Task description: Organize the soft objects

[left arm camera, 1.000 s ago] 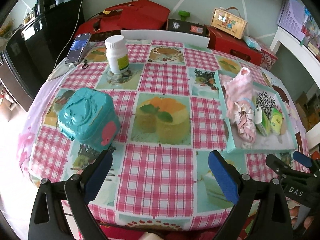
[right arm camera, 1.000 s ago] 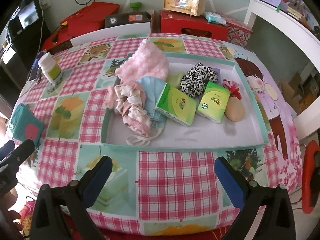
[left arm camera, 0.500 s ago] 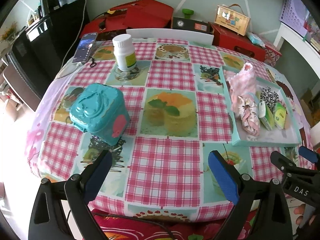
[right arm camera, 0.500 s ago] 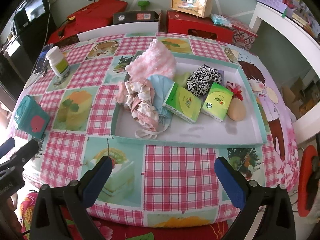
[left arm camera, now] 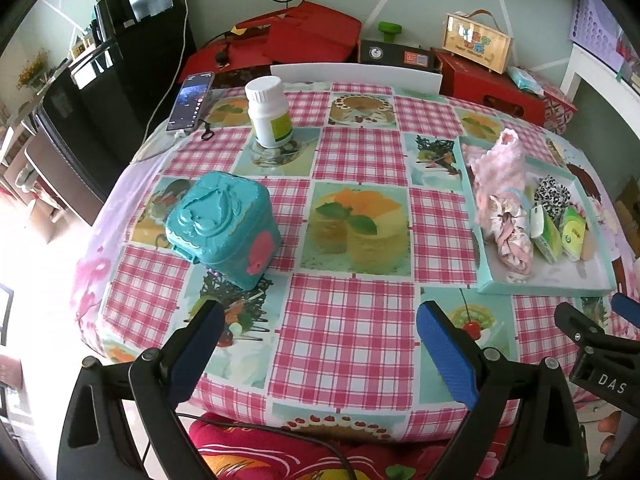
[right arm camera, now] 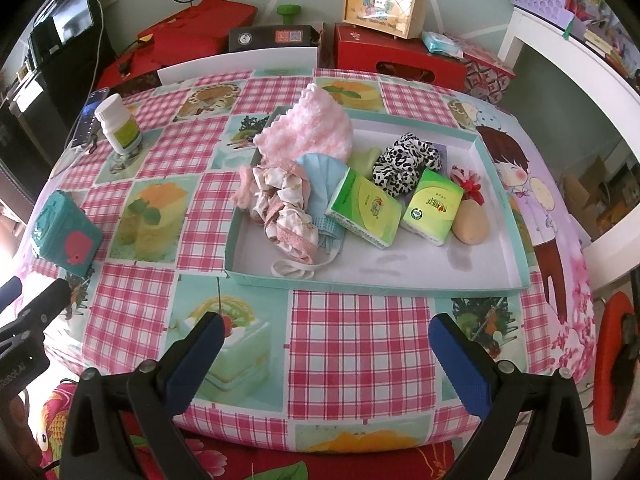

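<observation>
A shallow teal-rimmed tray [right arm camera: 372, 282] [left arm camera: 540, 289] lies on the right half of the table and holds the soft things: a pink knitted piece [right arm camera: 310, 130], crumpled patterned cloth [right arm camera: 284, 200], a blue face mask [right arm camera: 322, 178], two green tissue packs [right arm camera: 364, 210] [right arm camera: 432, 206], a black-and-white scrunchie [right arm camera: 404, 158], a red hair tie [right arm camera: 468, 184] and a tan sponge [right arm camera: 472, 224]. My right gripper [right arm camera: 326, 360] is open and empty over the table's near edge, short of the tray. Left of it, my left gripper [left arm camera: 318, 344] is also open and empty.
A teal box [left arm camera: 224, 228] sits at the table's left. A white bottle [left arm camera: 270, 114] and a phone [left arm camera: 190, 100] are at the back left. Red boxes [right arm camera: 396, 62] stand behind the table. A white shelf [right arm camera: 580, 64] is at the right.
Both grippers have drawn back from the table, so more of its near edge and the floral fabric below shows. Nothing on the table moved.
</observation>
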The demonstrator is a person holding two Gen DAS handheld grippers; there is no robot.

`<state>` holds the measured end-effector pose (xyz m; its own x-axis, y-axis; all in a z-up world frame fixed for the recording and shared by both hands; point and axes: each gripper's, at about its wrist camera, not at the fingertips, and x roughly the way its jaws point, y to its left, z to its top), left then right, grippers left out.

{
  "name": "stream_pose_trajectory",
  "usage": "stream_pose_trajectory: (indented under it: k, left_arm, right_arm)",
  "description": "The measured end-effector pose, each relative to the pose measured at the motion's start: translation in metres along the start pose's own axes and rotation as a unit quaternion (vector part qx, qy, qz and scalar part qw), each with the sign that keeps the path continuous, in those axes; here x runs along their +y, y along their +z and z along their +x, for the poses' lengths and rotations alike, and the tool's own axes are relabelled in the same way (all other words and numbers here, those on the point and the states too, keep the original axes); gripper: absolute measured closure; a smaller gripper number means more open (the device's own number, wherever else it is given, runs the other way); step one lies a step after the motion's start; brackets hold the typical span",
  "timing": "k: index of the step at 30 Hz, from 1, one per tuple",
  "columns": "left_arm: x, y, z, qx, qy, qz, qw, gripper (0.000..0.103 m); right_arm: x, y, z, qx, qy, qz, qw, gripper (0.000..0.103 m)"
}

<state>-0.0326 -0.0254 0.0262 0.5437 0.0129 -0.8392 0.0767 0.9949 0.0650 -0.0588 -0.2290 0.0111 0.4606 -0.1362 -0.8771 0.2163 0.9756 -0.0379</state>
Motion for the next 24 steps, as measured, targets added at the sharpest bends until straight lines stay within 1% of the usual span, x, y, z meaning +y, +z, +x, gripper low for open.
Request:
stream_pose_trajectory:
  k: [10, 24]
  left_arm:
    - [-0.0004, -0.0001, -0.0026, -0.002, 0.015, 0.005, 0.9999, 0.006]
    - [0.0021, -0.0002, -0.0021, 0.001, 0.029, -0.005, 0.9996, 0.006]
  right_arm:
    - [-0.0008, -0.0002, -0.0018, -0.002, 0.001, -0.001, 1.0, 0.0]
    - [-0.0009, -0.0004, -0.0018, -0.002, 0.0, -0.001, 1.0, 0.0]
